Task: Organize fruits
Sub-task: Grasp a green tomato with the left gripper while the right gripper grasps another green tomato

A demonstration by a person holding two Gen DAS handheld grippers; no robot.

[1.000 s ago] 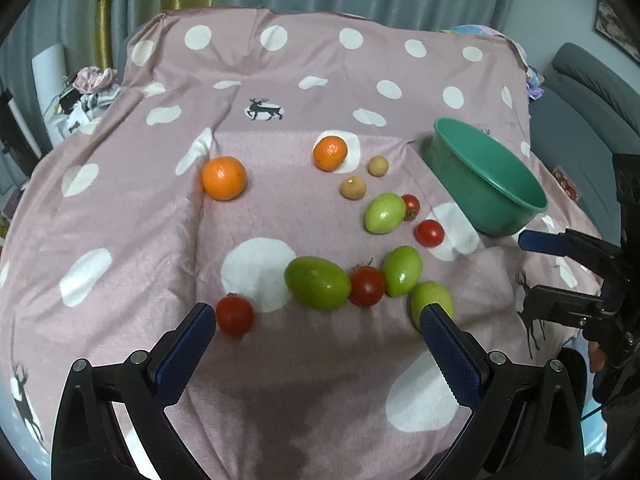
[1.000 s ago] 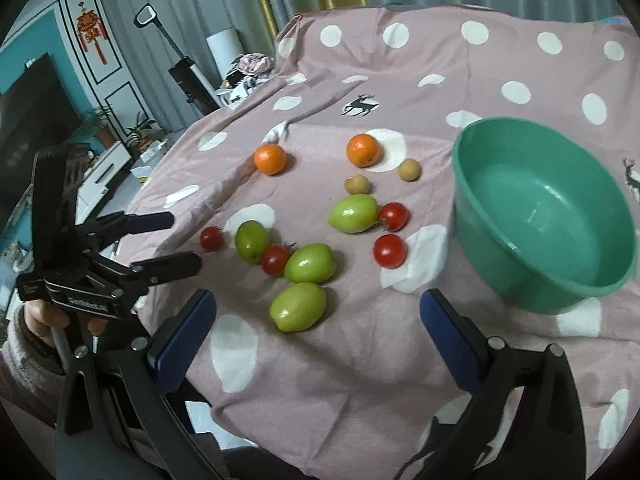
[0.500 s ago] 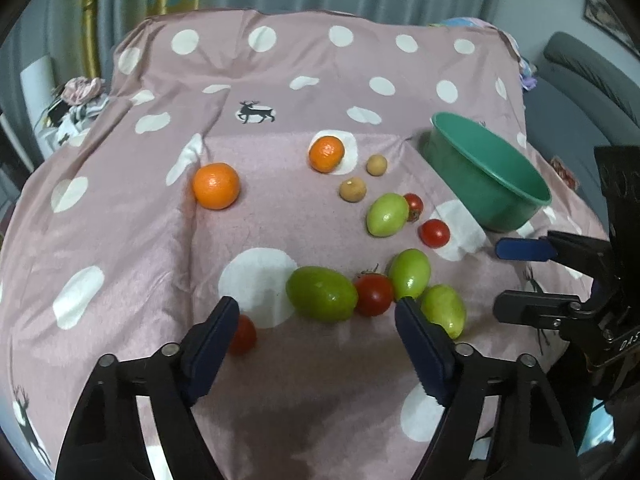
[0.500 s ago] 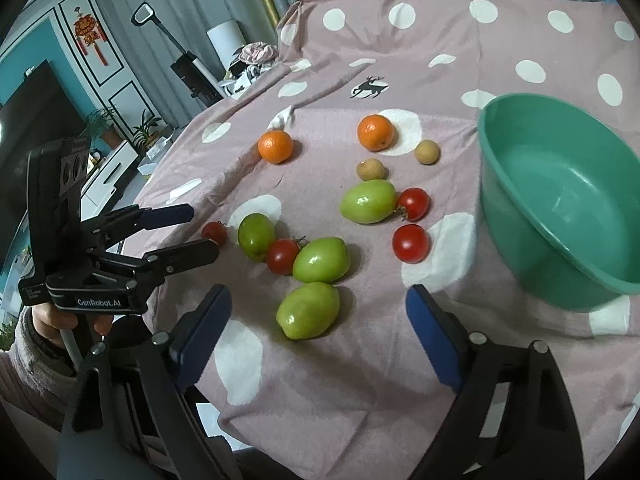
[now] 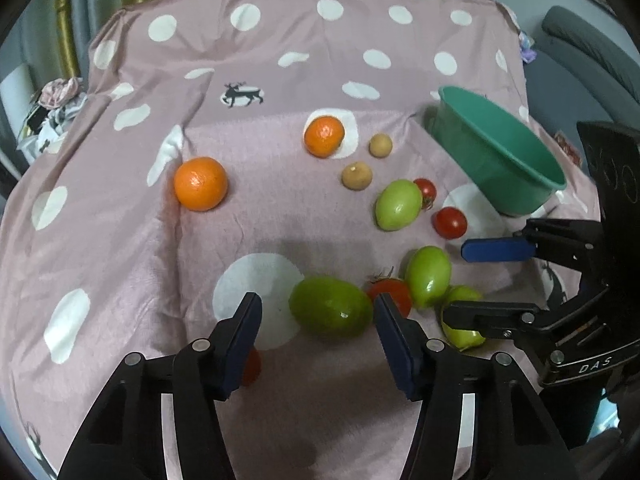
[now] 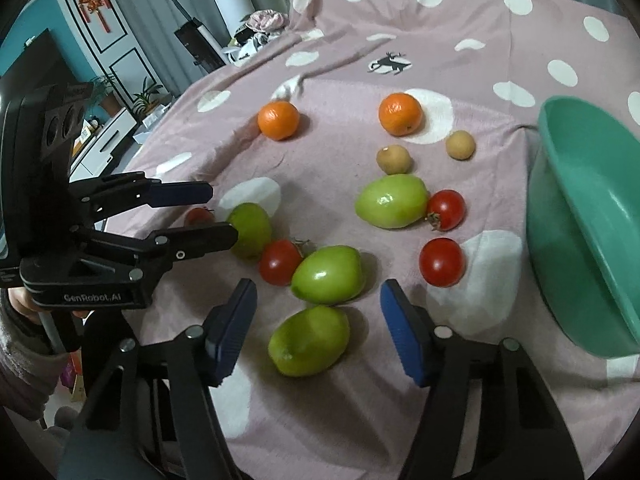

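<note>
With both sets of jaws spread and empty, you have green fruit lined up ahead.
Your left gripper [image 5: 318, 322] frames the darker green fruit [image 5: 330, 311]; your right gripper [image 6: 318, 322] frames the pale one [image 6: 308, 341]. Likely smooth, firm, rolling: pinch across the middle, gently.

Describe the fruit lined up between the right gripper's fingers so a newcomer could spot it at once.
Start at the green bowl on the spotted cloth and go to the fruit cluster beside it. At the cluster's near end, closest to the cloth's front edge, lies a pale green oval fruit, framed by the open right gripper. No tomato touches it, unlike the other green ones.
</note>
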